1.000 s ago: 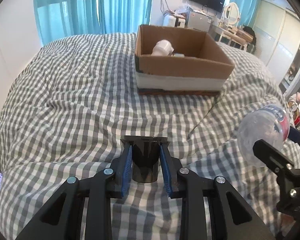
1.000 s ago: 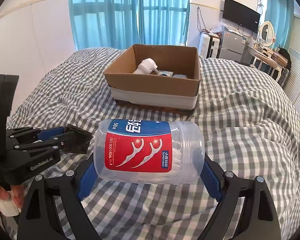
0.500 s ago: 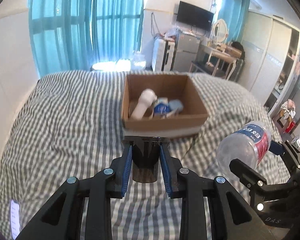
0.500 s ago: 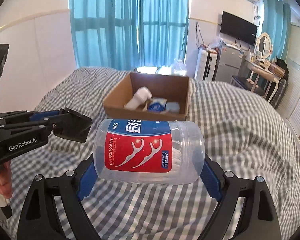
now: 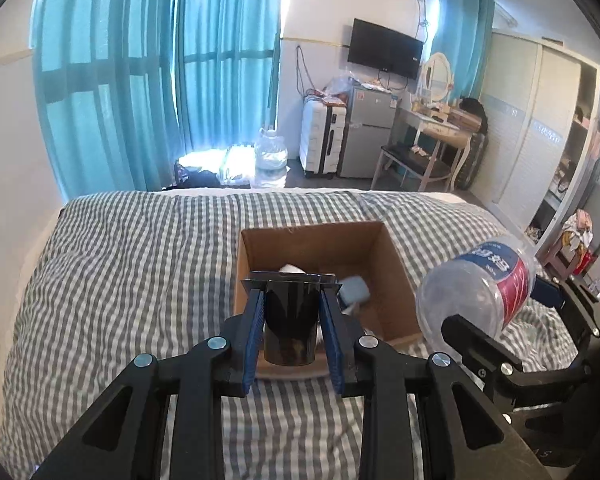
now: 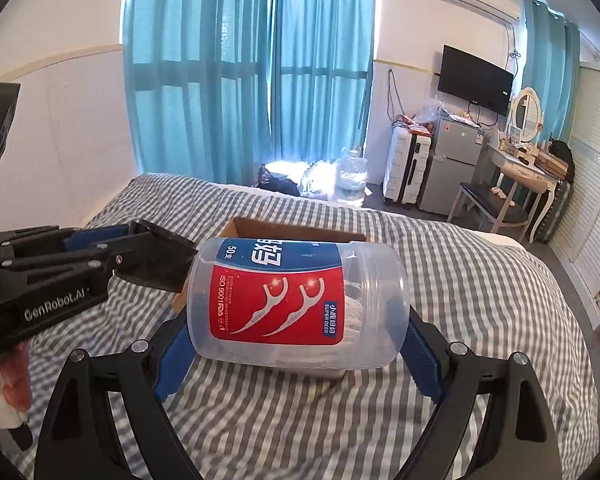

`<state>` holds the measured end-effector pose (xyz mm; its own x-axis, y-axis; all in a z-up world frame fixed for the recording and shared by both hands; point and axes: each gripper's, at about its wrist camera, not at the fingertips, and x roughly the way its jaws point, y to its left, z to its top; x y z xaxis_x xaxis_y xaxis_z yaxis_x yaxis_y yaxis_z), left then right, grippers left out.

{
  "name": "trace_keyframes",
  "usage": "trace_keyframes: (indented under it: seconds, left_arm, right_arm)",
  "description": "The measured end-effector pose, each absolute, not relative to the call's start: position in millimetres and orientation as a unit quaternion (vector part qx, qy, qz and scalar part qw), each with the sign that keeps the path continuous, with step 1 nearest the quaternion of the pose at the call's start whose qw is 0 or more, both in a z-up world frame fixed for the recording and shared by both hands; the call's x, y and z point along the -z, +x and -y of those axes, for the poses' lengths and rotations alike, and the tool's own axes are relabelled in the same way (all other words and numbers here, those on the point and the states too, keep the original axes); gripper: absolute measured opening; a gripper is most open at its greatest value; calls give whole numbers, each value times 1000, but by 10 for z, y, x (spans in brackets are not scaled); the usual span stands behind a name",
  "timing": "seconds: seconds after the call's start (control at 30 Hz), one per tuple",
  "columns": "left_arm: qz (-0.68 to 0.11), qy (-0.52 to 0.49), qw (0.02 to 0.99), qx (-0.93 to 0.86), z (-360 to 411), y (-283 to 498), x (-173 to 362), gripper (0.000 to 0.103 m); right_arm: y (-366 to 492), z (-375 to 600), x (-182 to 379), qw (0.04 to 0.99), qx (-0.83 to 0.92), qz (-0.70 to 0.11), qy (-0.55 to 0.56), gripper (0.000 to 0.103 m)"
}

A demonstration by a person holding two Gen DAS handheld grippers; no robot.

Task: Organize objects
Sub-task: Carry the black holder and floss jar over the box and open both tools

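Observation:
My left gripper (image 5: 291,304) is shut on a black cup (image 5: 290,320) with a square rim, held above the near edge of an open cardboard box (image 5: 396,264) on the bed. The box holds a white bottle (image 5: 291,268) and a pale blue item (image 5: 355,291). My right gripper (image 6: 296,344) is shut on a clear floss-pick jar (image 6: 296,304) with a red and blue label, held sideways. That jar also shows in the left wrist view (image 5: 480,288), right of the box. The left gripper also shows in the right wrist view (image 6: 156,256), by the box (image 6: 260,226).
The bed has a grey checked cover (image 5: 140,260). Beyond its far edge are blue curtains (image 5: 160,80), a water jug (image 5: 271,158), a white suitcase (image 5: 323,140), a small fridge (image 5: 367,128), a dressing table (image 5: 440,120) and a wardrobe (image 5: 540,140).
Both grippers have risen and moved forward toward the box with their objects. The black cup now hangs over the box's near edge; the jar is close beside the box.

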<state>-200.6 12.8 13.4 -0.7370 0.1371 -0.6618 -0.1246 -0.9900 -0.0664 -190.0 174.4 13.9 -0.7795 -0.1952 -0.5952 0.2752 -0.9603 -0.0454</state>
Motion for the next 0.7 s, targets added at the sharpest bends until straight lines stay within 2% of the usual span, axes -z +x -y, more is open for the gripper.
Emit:
trace_keyframes:
  seconds: [0.3,0.7]
  left_arm:
    - [-12,-370,78,-926,-170,-2662,168,28]
    - [9,-391,91,-916,-152,-3096,781,28]
  right_arm:
    - [-2753,-1691,140,111,934,-46,335,89]
    - [-3498,-1665,648,98,926,-17,365,89]
